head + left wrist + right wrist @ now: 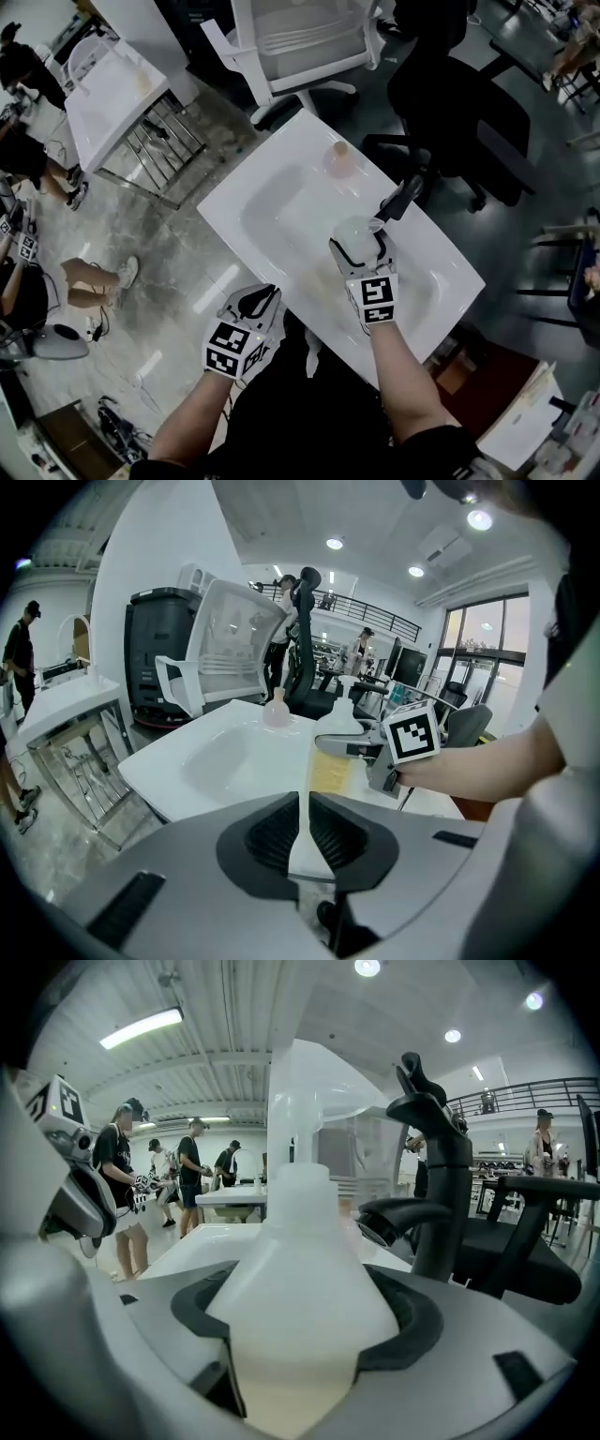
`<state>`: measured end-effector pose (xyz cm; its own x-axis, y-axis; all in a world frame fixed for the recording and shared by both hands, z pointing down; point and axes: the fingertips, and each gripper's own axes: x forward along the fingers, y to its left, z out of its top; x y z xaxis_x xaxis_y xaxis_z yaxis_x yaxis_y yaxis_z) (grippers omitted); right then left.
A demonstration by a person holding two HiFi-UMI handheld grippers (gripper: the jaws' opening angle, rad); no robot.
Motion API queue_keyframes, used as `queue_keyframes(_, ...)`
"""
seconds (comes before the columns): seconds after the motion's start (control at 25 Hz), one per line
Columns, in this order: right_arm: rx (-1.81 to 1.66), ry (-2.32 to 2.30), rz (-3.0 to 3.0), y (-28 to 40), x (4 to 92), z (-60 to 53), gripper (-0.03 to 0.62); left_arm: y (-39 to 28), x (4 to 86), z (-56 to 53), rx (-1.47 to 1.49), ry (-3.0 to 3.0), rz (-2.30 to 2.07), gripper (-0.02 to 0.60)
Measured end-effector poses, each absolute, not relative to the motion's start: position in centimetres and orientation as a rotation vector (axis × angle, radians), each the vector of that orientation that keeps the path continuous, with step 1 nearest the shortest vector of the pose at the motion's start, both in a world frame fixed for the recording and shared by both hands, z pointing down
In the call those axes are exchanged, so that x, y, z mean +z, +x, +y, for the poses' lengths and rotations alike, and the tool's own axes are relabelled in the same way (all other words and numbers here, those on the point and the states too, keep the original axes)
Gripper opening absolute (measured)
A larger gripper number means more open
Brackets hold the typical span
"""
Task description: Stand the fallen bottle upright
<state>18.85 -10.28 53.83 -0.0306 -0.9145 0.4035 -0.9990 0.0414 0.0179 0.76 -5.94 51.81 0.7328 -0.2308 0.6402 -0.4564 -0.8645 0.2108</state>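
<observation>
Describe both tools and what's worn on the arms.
Left tool and right tool match: pale grey shells, black ribbed pads, and each carries a cube with black-and-white square markers. No cables show. The arms are bare below a black top.

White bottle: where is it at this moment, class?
In the head view, the white bottle is upright between the right claw's jaws, at the sink's right side, just in front of the black faucet.
</observation>
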Motion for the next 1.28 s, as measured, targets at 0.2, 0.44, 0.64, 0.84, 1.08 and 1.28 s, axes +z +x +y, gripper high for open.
queue_keyframes(0.2,0.425,1.93,-1.961,18.9,55.2,-8.6,0.388,0.8,52.1,-5.6,0.887,2.581,-0.507,0.043)
queue_keyframes(0.44,0.474,1.969,-1.926,19.1,57.1,-8.8,0.358,0.8,52.1,-4.7,0.893,2.592,-0.485,0.043)
queue_keyframes(0.64,0.496,2.011,-1.932,19.6,57.4,-8.2,0.344,0.0,52.1,-4.0,0.904,2.587,-0.488,0.043)
queue_keyframes(0.84,0.566,2.025,-1.946,19.3,57.0,-7.0,0.342,-0.4,52.4,-4.0,0.913,2.581,-0.483,0.043)
queue_keyframes(1.08,0.613,2.008,-2.012,18.3,55.9,-4.7,0.341,1.2,52.3,-3.2,0.907,2.601,-0.44,0.043)
queue_keyframes(1.28,0.55,2.018,-2.061,18.7,51.9,-3.3,0.341,2.8,51.6,-2.6,0.909,2.63,-0.394,0.043)
